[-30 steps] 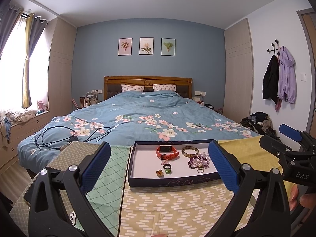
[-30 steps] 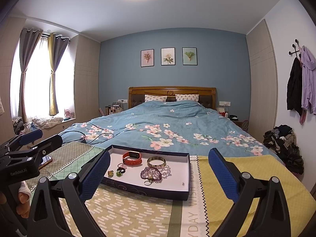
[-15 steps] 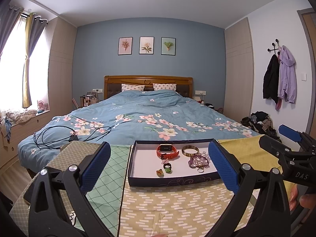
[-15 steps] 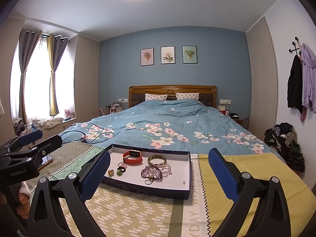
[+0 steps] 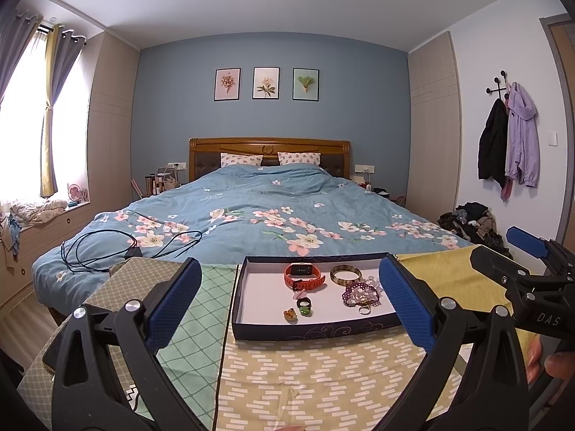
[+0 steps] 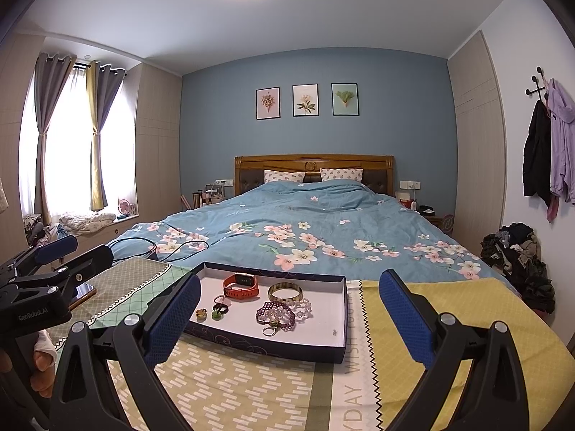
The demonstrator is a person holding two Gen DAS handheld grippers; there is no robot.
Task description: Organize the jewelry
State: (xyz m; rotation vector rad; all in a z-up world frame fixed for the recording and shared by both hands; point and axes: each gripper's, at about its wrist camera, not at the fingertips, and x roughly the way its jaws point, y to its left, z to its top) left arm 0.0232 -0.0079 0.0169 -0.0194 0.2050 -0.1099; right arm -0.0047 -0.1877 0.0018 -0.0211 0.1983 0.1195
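A dark blue shallow tray (image 5: 316, 329) (image 6: 258, 344) with a white floor lies on the patterned cloth ahead of both grippers. In it lie an orange watch band (image 5: 303, 276) (image 6: 240, 286), a gold bangle (image 5: 345, 274) (image 6: 285, 292), purple and clear bead bracelets (image 5: 359, 292) (image 6: 276, 313), and small rings (image 5: 304, 306) (image 6: 218, 310). My left gripper (image 5: 287, 305) stands open short of the tray, holding nothing. My right gripper (image 6: 287, 312) is open too, empty, with the tray between and beyond its fingers.
Patterned cloths (image 5: 316, 377) (image 6: 449, 323) cover the surface. A phone (image 6: 84, 292) lies at the left edge. Beyond is a bed with a blue floral duvet (image 5: 258, 222) and a black cable (image 5: 107, 251). A pile of clothes (image 6: 521, 262) sits by the right wall.
Both views have shifted very slightly; the right wrist camera has tilted a little. The jewelry and tray have not moved, and both grippers stay open.
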